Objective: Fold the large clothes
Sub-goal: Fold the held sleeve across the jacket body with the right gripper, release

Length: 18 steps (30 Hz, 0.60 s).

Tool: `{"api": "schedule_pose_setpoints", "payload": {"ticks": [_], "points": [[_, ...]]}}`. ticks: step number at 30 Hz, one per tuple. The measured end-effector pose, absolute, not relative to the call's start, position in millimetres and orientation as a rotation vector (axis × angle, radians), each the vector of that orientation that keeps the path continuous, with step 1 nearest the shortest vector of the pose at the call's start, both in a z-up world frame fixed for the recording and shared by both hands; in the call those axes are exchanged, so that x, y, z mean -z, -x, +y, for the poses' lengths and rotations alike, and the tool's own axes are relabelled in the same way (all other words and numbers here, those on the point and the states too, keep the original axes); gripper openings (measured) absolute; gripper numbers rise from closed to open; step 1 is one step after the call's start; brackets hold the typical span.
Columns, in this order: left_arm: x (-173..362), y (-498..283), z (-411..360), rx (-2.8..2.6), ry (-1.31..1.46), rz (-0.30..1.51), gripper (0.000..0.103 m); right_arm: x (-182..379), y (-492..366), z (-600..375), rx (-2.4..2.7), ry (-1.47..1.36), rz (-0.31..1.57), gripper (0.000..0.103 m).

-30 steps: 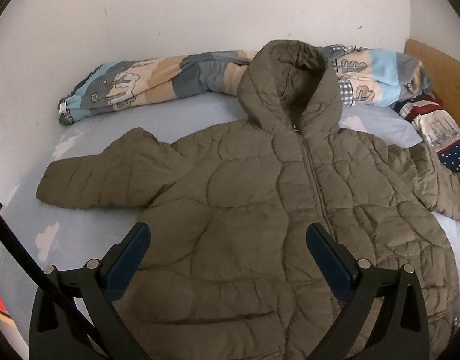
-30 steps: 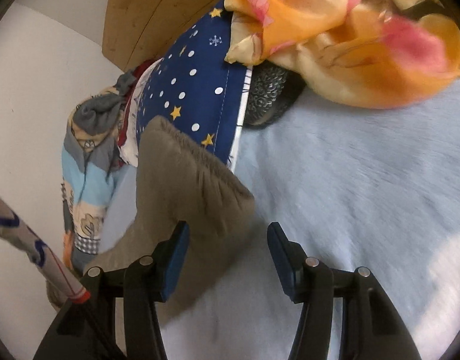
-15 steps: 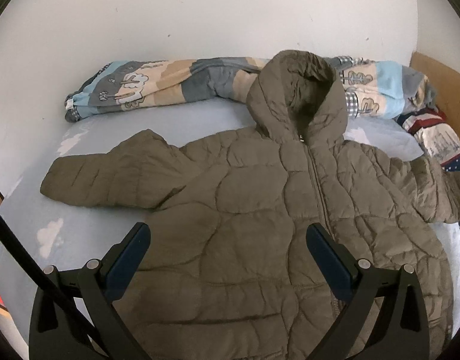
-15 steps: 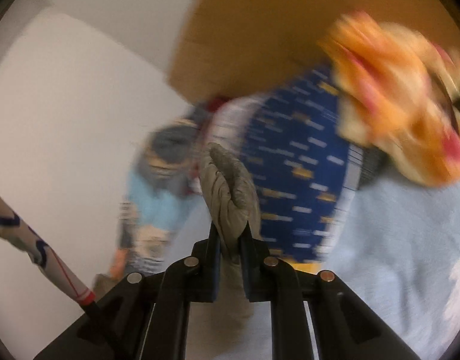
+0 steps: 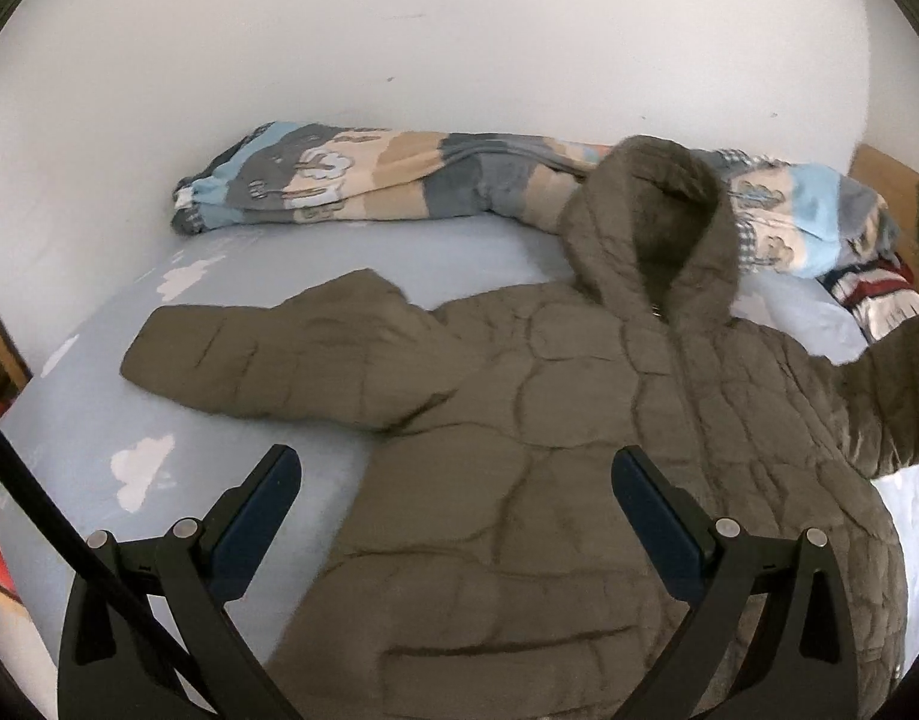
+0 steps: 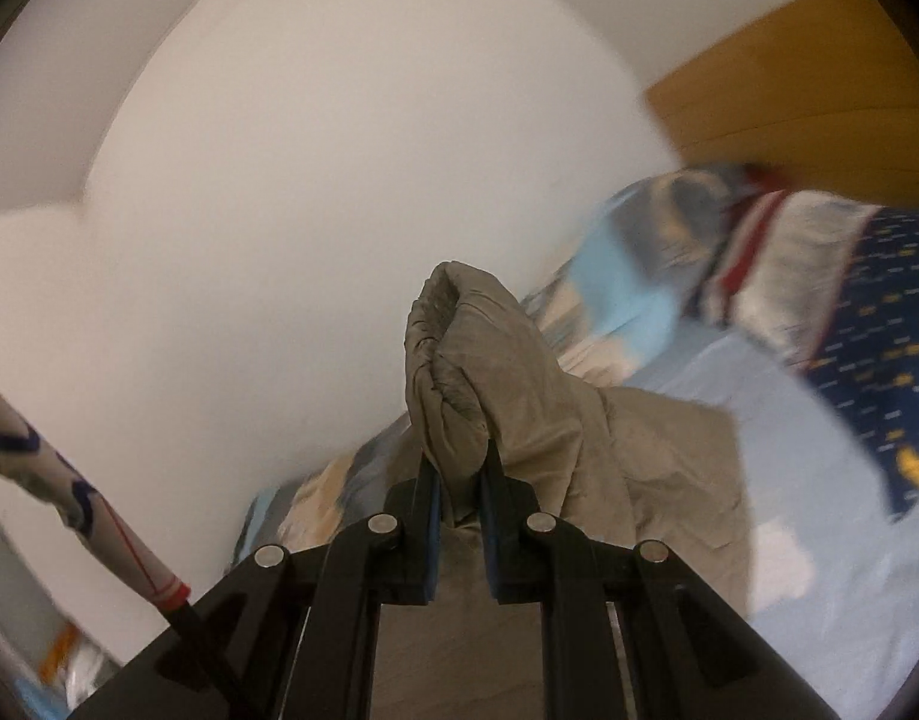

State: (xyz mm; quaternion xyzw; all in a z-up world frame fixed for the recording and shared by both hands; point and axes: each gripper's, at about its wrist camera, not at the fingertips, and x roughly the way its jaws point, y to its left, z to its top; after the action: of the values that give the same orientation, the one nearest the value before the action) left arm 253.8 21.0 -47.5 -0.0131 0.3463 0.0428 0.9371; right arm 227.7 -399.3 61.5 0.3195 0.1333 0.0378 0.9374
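An olive quilted hooded jacket [image 5: 579, 450] lies face up on the pale blue bed sheet [image 5: 231, 432], hood toward the wall. Its left sleeve [image 5: 267, 360] lies stretched out flat. Its right sleeve [image 5: 903, 384] rises off the bed at the right edge of the left wrist view. My left gripper [image 5: 456, 480] hovers open above the jacket's lower front, nothing between its fingers. In the right wrist view my right gripper [image 6: 461, 468] is shut on the sleeve cuff [image 6: 459, 360], held up in the air with the sleeve hanging below.
A rolled cartoon-print blanket [image 5: 399, 186] lies along the white wall behind the hood. A navy star-print pillow [image 6: 879, 324] and a wooden headboard [image 6: 807, 102] are at the right. A patterned cord [image 6: 69, 498] crosses the right wrist view's lower left.
My right gripper closed on the sleeve cuff and lifted it high off the bed, swinging toward the wall. The left gripper drifted left and up, staying open.
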Motion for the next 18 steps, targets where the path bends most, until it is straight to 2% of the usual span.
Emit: {"api": "schedule_pose_setpoints", "payload": {"ticks": [6, 14, 18], "points": [[46.4, -257.5, 56.5, -0.128, 0.096, 0.730, 0.103, -32.2, -284.2, -291.5, -0.199, -0.550, 0.406, 0.012], [54.7, -266.7, 80.3, -0.169, 0.138, 0.782, 0.103, 76.6, -355.1, -168.4, -0.282, -0.410, 0.688, 0.012], [56.0, -269.0, 81.6, -0.176, 0.141, 0.786, 0.103, 116.2, -358.3, -130.8, -0.320, -0.352, 0.768, 0.013]]}}
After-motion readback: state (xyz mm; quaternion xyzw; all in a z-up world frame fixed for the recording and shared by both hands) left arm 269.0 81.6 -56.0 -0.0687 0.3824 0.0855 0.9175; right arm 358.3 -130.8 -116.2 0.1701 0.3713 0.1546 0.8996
